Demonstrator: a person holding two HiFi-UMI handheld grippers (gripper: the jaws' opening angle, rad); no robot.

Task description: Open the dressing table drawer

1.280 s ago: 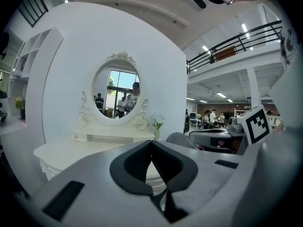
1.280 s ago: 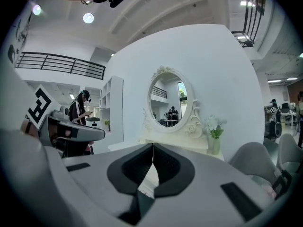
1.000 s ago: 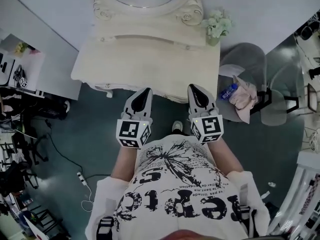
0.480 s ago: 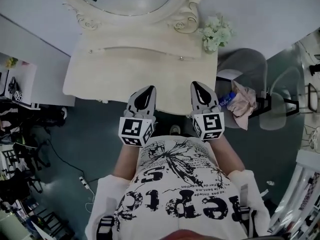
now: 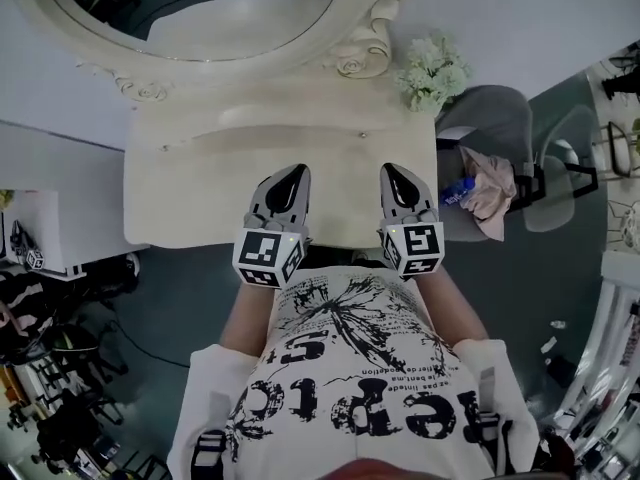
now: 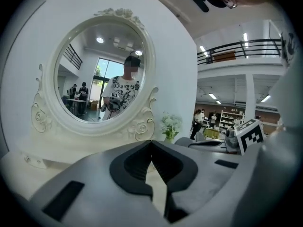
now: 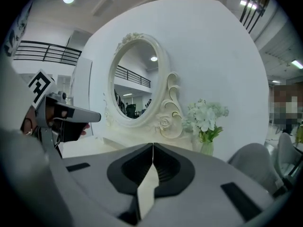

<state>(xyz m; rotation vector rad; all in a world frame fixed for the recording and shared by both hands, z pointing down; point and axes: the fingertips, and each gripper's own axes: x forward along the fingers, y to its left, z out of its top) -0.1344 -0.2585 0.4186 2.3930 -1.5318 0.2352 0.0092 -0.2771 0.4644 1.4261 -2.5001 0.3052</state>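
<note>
Left claw [image 5: 290,180], right claw [image 5: 397,180]: both pinched together, empty, nothing to grab yet. Side by side over table [image 5: 180,203] front edge, noses toward mirror [image 5: 150,18]. Drawer [image 5: 385,136] with knob [image 5: 362,136] along back edge, looks shut. Probably lining up to reach knob.

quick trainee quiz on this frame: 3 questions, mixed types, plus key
1. True or false: the left gripper and right gripper are both shut and empty.
2. In the head view, the flowers stand: A left of the mirror, B right of it, C on the floor.
3. What lies on the chair beside the cloth?
Key: 1 true; 2 B; 3 a bottle.
</note>
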